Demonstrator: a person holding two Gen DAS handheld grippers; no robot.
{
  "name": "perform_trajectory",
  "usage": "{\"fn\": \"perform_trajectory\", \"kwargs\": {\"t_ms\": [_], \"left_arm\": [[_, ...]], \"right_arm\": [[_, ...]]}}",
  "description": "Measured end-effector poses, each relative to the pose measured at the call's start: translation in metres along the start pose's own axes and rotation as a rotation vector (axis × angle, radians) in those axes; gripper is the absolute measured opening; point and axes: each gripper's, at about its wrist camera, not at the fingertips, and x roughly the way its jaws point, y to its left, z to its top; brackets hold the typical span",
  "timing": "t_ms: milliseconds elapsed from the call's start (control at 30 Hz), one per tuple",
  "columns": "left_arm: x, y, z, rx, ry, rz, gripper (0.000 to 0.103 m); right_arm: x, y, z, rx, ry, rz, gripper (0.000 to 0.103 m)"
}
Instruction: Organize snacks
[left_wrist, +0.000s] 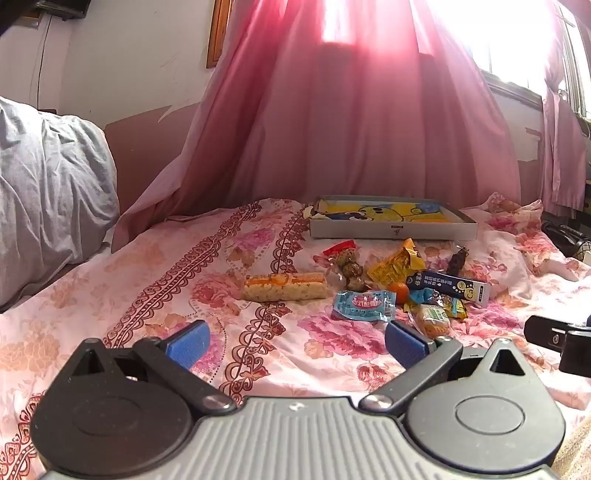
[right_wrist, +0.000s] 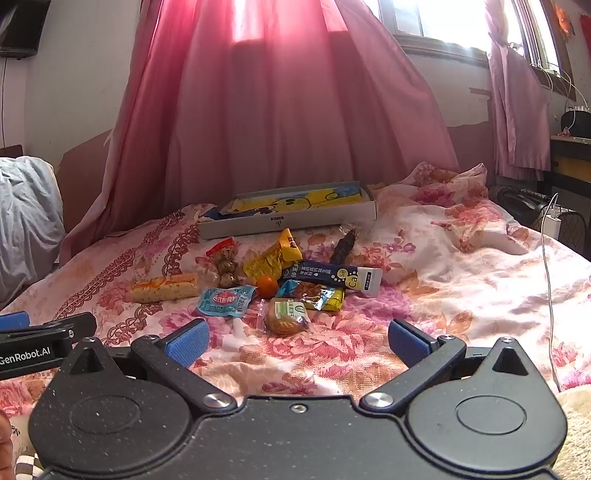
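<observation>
Several snacks lie in a loose pile on the floral bedspread: a long rice-cracker bar (left_wrist: 284, 286) (right_wrist: 164, 288), a blue packet (left_wrist: 364, 304) (right_wrist: 226, 301), a small orange (left_wrist: 399, 291) (right_wrist: 266, 286), a yellow bag (left_wrist: 395, 264) (right_wrist: 271, 258), a dark blue and white stick pack (left_wrist: 448, 288) (right_wrist: 332, 277) and a wrapped round cake (right_wrist: 286, 317). Behind them sits a shallow white box (left_wrist: 391, 230) (right_wrist: 288, 218) with a yellow cartoon lining. My left gripper (left_wrist: 297, 345) and my right gripper (right_wrist: 297, 345) both hover open and empty just short of the pile.
A grey pillow (left_wrist: 48, 192) lies at the far left. Pink curtains (left_wrist: 332, 110) hang behind the bed. A white cable (right_wrist: 546, 258) runs down the bed's right side, with dark bags (right_wrist: 524, 205) beyond the edge. The left gripper's body (right_wrist: 33, 347) shows at the right wrist view's left edge.
</observation>
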Motion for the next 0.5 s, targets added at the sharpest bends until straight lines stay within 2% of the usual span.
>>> {"fn": "perform_trajectory", "kwargs": {"t_ms": [500], "left_arm": [[-0.0009,0.0026,-0.0018,-0.01,0.002,-0.007,0.103]], "right_arm": [[0.0006,-0.0006,-0.0004,-0.001,0.005,-0.002,0.102]]}}
